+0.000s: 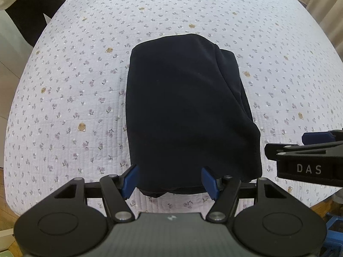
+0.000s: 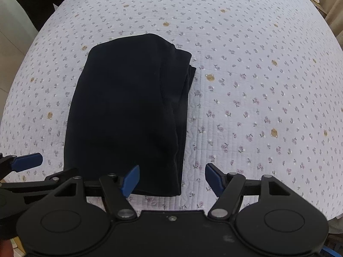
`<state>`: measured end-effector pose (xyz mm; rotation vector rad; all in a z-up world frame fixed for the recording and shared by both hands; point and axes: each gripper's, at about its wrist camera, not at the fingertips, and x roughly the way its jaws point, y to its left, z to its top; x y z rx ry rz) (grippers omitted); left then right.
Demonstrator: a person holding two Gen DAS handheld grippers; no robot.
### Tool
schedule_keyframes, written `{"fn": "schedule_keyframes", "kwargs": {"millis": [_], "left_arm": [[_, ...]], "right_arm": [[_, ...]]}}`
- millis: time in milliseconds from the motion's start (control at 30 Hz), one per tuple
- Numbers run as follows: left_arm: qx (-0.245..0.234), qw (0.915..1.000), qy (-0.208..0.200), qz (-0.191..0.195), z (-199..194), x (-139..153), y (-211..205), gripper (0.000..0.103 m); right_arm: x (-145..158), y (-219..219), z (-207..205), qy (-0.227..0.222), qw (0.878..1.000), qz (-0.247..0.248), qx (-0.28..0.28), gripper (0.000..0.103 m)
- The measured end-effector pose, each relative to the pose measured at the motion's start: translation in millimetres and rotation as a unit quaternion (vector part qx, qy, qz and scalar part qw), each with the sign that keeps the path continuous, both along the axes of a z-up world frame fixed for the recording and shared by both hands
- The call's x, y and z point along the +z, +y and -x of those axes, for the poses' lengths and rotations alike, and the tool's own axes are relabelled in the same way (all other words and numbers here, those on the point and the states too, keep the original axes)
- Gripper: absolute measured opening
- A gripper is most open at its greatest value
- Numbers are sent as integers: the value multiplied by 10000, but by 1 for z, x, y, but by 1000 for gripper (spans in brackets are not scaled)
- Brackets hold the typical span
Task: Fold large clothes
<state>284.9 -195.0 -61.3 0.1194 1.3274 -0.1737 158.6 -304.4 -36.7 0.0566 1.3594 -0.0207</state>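
Note:
A dark navy garment (image 1: 188,111) lies folded into a thick rectangle on the floral quilt; it also shows in the right wrist view (image 2: 126,113). Its layered edges run down its right side. My left gripper (image 1: 170,181) is open and empty, with its blue pads on either side of the garment's near edge. My right gripper (image 2: 171,180) is open and empty at the garment's near right corner. The right gripper also shows from the side in the left wrist view (image 1: 317,138).
The pale quilt with small flowers and bear prints (image 1: 75,98) covers the bed (image 2: 268,98). A person in dark clothes (image 1: 32,6) stands at the far left corner. Wooden floor (image 1: 6,192) shows past the bed's near edge.

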Motion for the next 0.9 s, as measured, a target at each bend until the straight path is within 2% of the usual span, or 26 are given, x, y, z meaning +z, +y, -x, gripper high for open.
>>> {"fn": "schedule_keyframes", "kwargs": {"millis": [167, 333, 800, 900], "left_arm": [[57, 10000, -10, -66, 1, 0, -2, 66], [71, 9996, -176, -212, 0, 6, -5, 66], [174, 9990, -307, -278, -2, 9, -10, 67], [133, 9977, -533, -397, 1, 11, -11, 66]], "right_arm": [[-1, -2, 4, 42, 10000, -65, 43, 81], [6, -1, 7, -102, 9997, -95, 183, 81], [7, -7, 12, -163, 9994, -148, 271, 81], [7, -7, 13, -191, 9994, -108, 285, 81]]}}
